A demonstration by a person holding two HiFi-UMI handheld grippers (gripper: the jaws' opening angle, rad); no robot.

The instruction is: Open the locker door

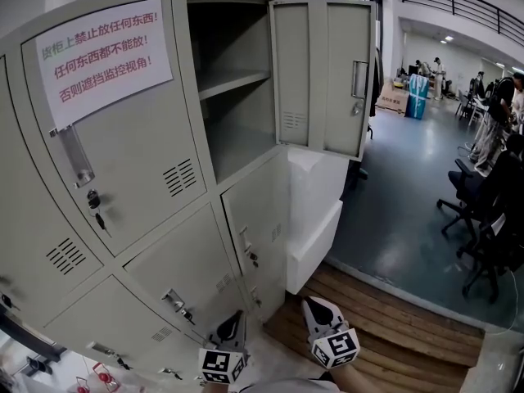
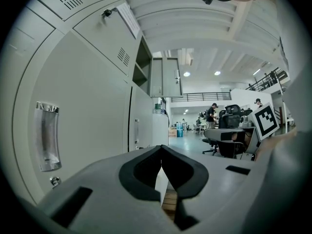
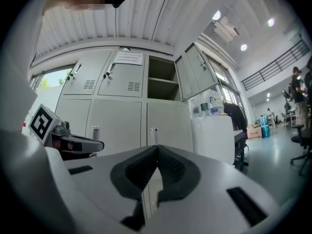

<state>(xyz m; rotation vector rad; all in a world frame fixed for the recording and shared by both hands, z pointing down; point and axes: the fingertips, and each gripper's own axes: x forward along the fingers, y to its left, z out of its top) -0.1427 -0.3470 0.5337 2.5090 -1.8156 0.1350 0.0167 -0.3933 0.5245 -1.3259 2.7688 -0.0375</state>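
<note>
While both grippers hang low near the person, the locker door (image 1: pixel 340 76) of the top right compartment already stands swung out to the right, well above and far from them. Its shelf (image 1: pixel 233 82) and bare interior are in plain sight, so the task looks done or nearly so. The left gripper (image 1: pixel 237 316) has its jaws pressed together on nothing, its own view showing the pads (image 2: pixel 146 172) meeting at the tips. The right gripper (image 1: pixel 309 303) is likewise closed and empty, pointing up at the locker bank (image 1: pixel 147 187) from near the wooden floor strip (image 1: pixel 393 313).

The door looks like thin painted sheet steel: light, stiff, smooth enough to slip under the pads, and free to swing on its hinge with little push. The best hold is the recessed handle (image 1: pixel 359 79) near its free edge, or that edge itself, far from the hinge. Which face of the door shows is hard to tell from here. A paper notice (image 1: pixel 102 56) covers the neighbouring door on the left, and a white cabinet (image 1: pixel 315 219) stands just right of the lockers.
</note>
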